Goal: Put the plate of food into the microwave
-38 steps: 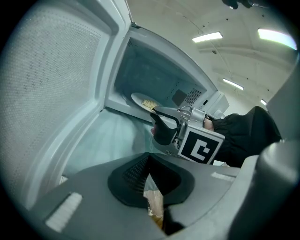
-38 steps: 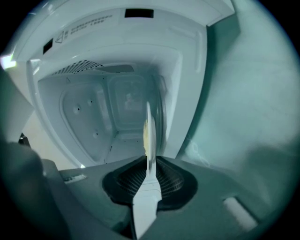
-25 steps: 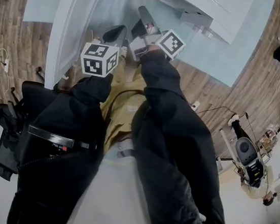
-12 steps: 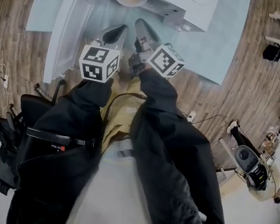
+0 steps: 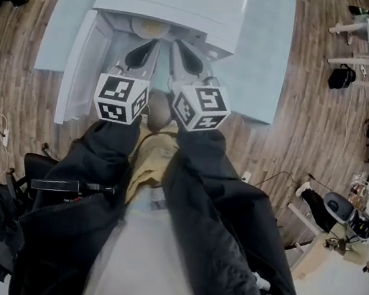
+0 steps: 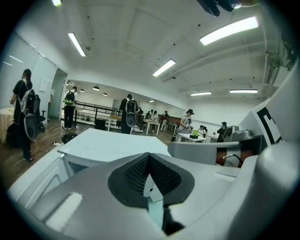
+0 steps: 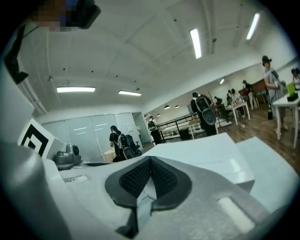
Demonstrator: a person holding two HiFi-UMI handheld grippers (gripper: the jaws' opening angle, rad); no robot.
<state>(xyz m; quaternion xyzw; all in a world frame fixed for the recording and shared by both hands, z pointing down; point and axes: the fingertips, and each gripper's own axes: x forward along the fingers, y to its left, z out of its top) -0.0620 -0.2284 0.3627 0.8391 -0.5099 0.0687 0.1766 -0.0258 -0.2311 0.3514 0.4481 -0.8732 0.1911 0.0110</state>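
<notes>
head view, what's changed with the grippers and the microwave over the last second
The left gripper and right gripper have drawn up and back from the microwave opening toward the person. They now sit side by side, and the right one has rolled. Nothing was taken hold of or let go; both are shut and empty. The plate of food stayed inside, and the door stayed open.

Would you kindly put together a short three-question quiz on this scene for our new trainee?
1. True or false: the plate of food lies inside the microwave.
2. The microwave's door is: A) closed, B) swung open, C) missing.
3. Fill in: the fingers of the left gripper and the right gripper are ____ and hold nothing.
Key: 1 true; 2 B; 3 shut.
</notes>
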